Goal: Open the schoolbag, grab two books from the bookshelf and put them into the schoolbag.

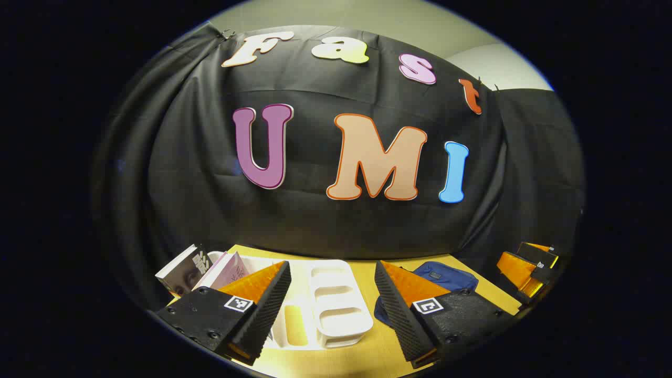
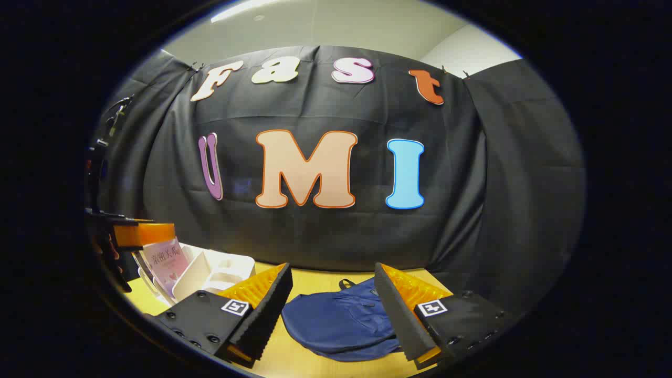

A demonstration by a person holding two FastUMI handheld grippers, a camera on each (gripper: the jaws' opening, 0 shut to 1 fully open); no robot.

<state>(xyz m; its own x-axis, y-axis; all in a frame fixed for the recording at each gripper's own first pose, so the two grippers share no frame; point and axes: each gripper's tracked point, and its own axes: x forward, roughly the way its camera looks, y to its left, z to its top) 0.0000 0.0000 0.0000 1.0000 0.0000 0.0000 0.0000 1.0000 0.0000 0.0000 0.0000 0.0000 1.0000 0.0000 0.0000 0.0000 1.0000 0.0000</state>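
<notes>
The opening step appears to be in hand, and nothing has yet been taken hold of. In the right gripper view, the right gripper (image 2: 331,310) is held above the pale wooden tabletop (image 2: 315,281) with its fingers spread wide and empty, and the soft navy-blue fabric schoolbag (image 2: 336,323) is seen lying flat between and just beyond them, seemingly still closed, though its zip cannot be made out. In the left gripper view, the left gripper (image 1: 331,310) is likewise held wide open and empty, pointed at the white plastic slotted bookshelf (image 1: 336,304), at whose left end two books are propped: a grey-covered book (image 1: 184,270) and a pale pink book (image 1: 231,269) beside it. The next move is judged to call for the right gripper to be lowered onto the bag's zip pull or top flap, with the bag perhaps steadied by the other gripper. No obstacle is seen between bag and shelf; the limp cloth may bunch when pulled.
</notes>
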